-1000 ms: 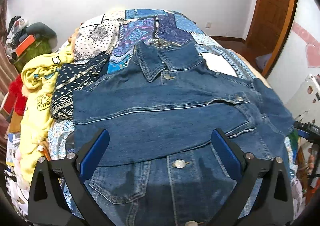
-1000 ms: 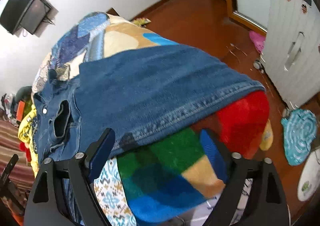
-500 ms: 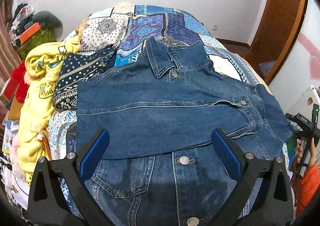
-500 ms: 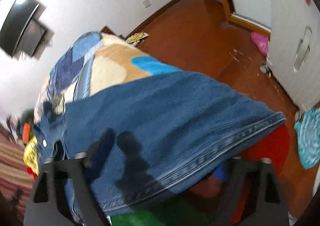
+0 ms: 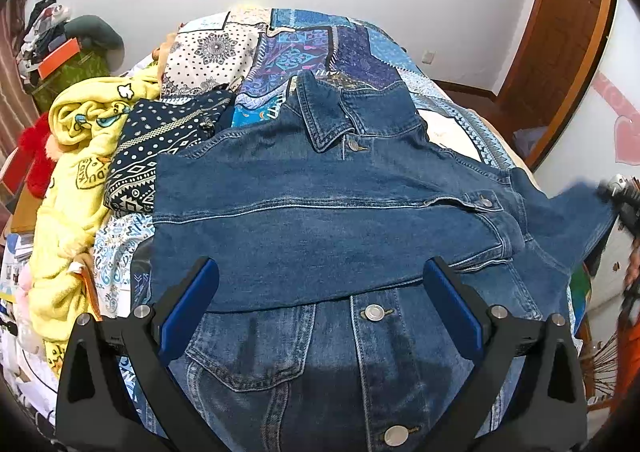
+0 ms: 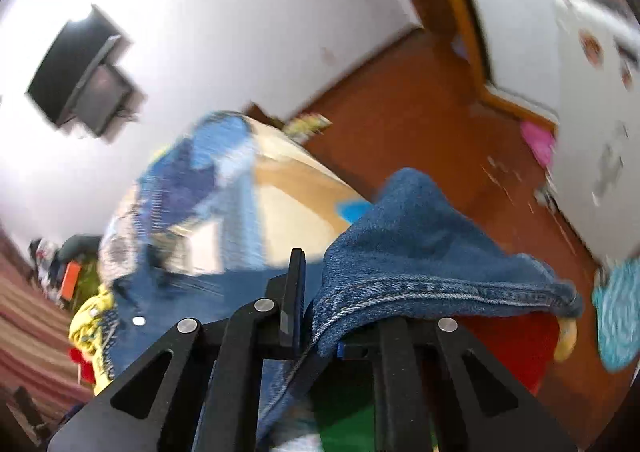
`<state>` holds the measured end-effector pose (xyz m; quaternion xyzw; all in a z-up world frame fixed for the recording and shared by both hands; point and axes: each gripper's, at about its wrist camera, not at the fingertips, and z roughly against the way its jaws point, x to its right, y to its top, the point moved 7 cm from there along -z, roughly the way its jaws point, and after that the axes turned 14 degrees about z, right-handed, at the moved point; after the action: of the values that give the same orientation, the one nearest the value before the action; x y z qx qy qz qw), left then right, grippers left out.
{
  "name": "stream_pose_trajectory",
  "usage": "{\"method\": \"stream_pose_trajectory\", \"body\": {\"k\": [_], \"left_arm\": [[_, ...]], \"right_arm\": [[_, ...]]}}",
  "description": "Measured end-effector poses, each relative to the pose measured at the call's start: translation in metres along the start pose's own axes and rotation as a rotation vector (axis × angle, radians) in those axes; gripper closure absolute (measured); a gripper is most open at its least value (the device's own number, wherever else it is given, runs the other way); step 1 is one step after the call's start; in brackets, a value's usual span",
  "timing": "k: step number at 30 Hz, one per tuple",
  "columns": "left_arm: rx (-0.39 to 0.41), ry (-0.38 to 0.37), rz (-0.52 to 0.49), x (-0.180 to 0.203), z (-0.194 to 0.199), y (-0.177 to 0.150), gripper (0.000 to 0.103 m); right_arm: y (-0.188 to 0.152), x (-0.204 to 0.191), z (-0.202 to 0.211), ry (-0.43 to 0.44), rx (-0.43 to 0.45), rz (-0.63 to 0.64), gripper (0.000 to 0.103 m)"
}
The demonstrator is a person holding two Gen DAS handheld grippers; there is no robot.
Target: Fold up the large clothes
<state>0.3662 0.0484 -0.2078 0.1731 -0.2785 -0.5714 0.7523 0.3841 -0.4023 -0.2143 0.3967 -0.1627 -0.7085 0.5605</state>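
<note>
The right gripper (image 6: 316, 332) is clamping the sleeve of the blue denim jacket (image 5: 340, 228) at the bed's (image 5: 304, 48) right edge; the left gripper (image 5: 320, 292) is hovering with fingers apart. Next: fold the sleeve inward.

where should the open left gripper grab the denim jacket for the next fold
Probably the left side edge of the denim jacket, coming in from the left where it overhangs the quilt. The left gripper hovers open; the right gripper already pinches the opposite sleeve hem.
</note>
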Motion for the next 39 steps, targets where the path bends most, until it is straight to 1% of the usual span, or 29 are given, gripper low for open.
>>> {"method": "stream_pose_trajectory", "body": {"k": [2, 5, 8, 10, 12, 15, 16, 17, 20, 23, 24, 27, 29, 32, 36, 39], "left_arm": [[0.006, -0.002, -0.004, -0.002, 0.003, 0.0, 0.0], [0.01, -0.014, 0.012, -0.008, 0.006, 0.001, 0.0], [0.009, -0.026, 0.032, -0.015, 0.008, 0.001, 0.0], [0.011, -0.026, 0.036, -0.02, 0.01, 0.001, 0.0], [0.016, -0.026, 0.042, -0.026, 0.014, 0.0, 0.0], [0.022, -0.027, 0.054, -0.035, 0.018, -0.003, 0.0], [0.019, -0.027, 0.063, -0.04, 0.019, -0.004, 0.0], [0.016, -0.026, 0.069, -0.043, 0.019, -0.005, 0.0], [0.008, -0.021, 0.086, -0.052, 0.021, -0.01, 0.0], [0.004, -0.02, 0.103, -0.057, 0.022, -0.013, 0.0], [0.002, -0.019, 0.107, -0.058, 0.022, -0.014, 0.0], [-0.005, -0.014, 0.099, -0.056, 0.024, -0.016, 0.0], [-0.001, -0.011, 0.083, -0.051, 0.026, -0.015, 0.0], [0.007, -0.01, 0.055, -0.039, 0.029, -0.013, 0.0], [0.024, -0.019, 0.004, -0.015, 0.032, -0.004, 0.0], [0.04, -0.037, -0.054, 0.015, 0.032, 0.005, 0.0]], "right_arm": [[0.02, -0.038, 0.012, 0.029, 0.042, 0.089, 0.093], [0.04, -0.102, 0.028, 0.086, 0.101, 0.217, 0.093], [0.04, -0.159, 0.034, 0.174, 0.121, 0.292, 0.093], [0.032, -0.196, 0.027, 0.233, 0.105, 0.338, 0.093], [0.017, -0.223, 0.014, 0.26, 0.074, 0.384, 0.093], [-0.017, -0.258, -0.011, 0.31, -0.007, 0.444, 0.093], [-0.034, -0.268, -0.023, 0.324, -0.051, 0.462, 0.093], [-0.045, -0.274, -0.03, 0.332, -0.082, 0.472, 0.093], [-0.093, -0.285, -0.059, 0.36, -0.219, 0.5, 0.093], [-0.135, -0.293, -0.081, 0.358, -0.336, 0.545, 0.091], [-0.143, -0.294, -0.084, 0.361, -0.364, 0.557, 0.09], [-0.164, -0.286, -0.096, 0.356, -0.455, 0.561, 0.09], [-0.166, -0.281, -0.09, 0.354, -0.473, 0.561, 0.09], [-0.167, -0.273, -0.077, 0.362, -0.482, 0.578, 0.084], [-0.155, -0.263, -0.053, 0.363, -0.425, 0.604, 0.068], [-0.139, -0.247, -0.035, 0.328, -0.355, 0.607, 0.067]]}}
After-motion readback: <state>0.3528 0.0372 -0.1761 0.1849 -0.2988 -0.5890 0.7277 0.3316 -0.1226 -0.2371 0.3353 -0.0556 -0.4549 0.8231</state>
